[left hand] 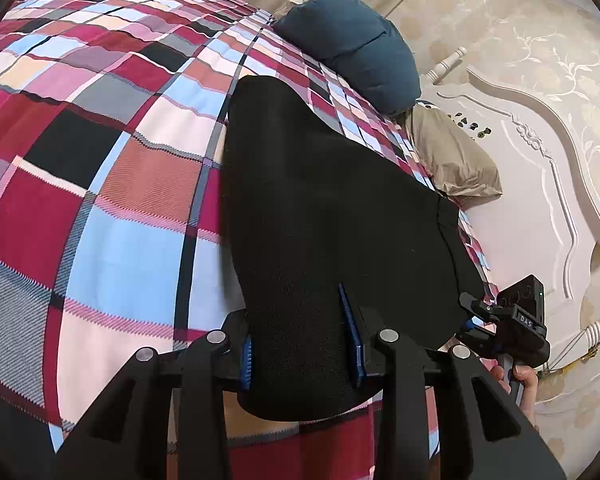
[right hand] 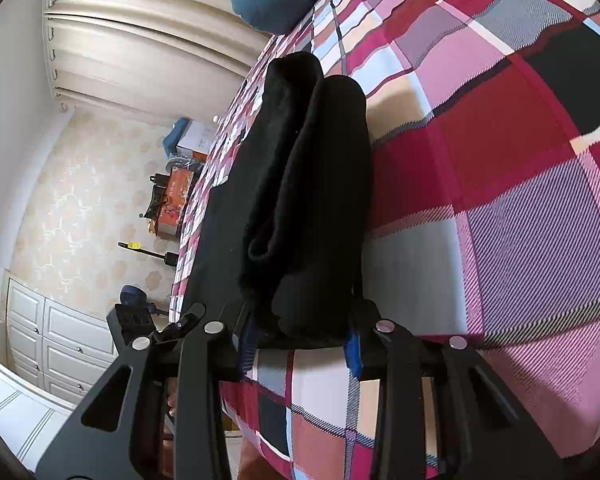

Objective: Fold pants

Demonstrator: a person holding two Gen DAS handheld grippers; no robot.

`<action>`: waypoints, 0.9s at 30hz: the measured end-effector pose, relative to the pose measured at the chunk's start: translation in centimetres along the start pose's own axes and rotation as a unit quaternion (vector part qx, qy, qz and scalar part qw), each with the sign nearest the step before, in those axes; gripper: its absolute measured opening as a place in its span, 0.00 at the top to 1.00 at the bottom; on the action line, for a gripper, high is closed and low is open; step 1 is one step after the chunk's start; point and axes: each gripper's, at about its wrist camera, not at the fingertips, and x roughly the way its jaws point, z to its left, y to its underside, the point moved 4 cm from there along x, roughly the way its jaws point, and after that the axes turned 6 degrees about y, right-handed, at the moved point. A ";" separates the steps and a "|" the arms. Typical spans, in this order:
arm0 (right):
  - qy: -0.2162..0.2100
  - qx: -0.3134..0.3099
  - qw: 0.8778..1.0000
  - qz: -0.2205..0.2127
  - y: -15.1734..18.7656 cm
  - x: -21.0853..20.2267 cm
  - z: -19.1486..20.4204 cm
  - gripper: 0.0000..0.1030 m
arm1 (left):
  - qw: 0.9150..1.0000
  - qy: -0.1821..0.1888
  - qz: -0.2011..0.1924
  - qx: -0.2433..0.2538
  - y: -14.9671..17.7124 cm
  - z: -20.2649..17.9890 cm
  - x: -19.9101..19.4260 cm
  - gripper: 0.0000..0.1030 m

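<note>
Black pants (left hand: 324,208) lie on a plaid bedspread (left hand: 112,184), stretching away towards the pillows. My left gripper (left hand: 302,344) is shut on the near end of the pants, its blue pads (left hand: 350,332) pressing into the cloth. In the right wrist view the pants (right hand: 308,184) show as a bunched, rolled length on the bedspread (right hand: 480,200). My right gripper (right hand: 300,344) is shut on that end, with the fabric pinched between its blue pads (right hand: 354,350). The right gripper (left hand: 512,324) also appears at the right edge of the left wrist view, held by a hand (left hand: 524,380).
A dark blue cushion (left hand: 352,44) and a beige pillow (left hand: 452,160) lie at the head of the bed against a white headboard (left hand: 540,184). Beyond the bed's far side are curtains (right hand: 140,40), stacked boxes (right hand: 180,184) and white drawers (right hand: 60,344).
</note>
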 end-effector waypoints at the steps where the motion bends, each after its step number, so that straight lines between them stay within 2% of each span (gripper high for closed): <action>1: 0.000 0.000 1.000 0.001 0.0 0.0 0.0 0.67 | 1.000 0.000 0.000 -0.001 0.1 0.0 -0.1 0.66; 20: -0.014 0.006 1.000 0.011 0.1 0.3 -0.2 0.67 | 1.000 0.009 0.006 -0.008 1.1 0.7 -0.8 0.66; 27: -0.031 0.021 0.999 0.015 -0.3 0.8 -1.1 0.67 | 1.000 0.023 0.007 -0.016 1.1 1.4 -0.5 0.65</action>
